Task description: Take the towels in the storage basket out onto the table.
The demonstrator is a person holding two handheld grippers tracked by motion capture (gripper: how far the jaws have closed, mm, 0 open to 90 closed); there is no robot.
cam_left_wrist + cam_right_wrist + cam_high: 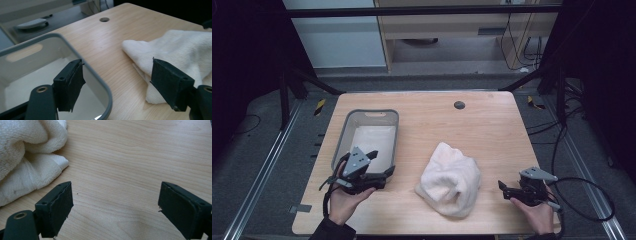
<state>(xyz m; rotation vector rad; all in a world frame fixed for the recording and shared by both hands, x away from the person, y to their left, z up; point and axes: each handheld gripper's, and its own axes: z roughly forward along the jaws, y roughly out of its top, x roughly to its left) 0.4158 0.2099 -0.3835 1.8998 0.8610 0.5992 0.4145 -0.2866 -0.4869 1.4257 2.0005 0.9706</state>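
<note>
Towel (pixel 450 180) crumpled mid-table; we see left gripper (pixel 382 175) spread beside grey bin (pixel 343 137), right gripper (pixel 503 189) spread, both empty.

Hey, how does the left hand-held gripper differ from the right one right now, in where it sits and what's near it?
The left hand-held gripper hovers at the near edge of the grey bin; the right hand-held gripper is over bare wooden table near its right corner. The left lies close to the white towel; the right sits a little farther away. Both are open, hold nothing, and point toward the towel.
</note>
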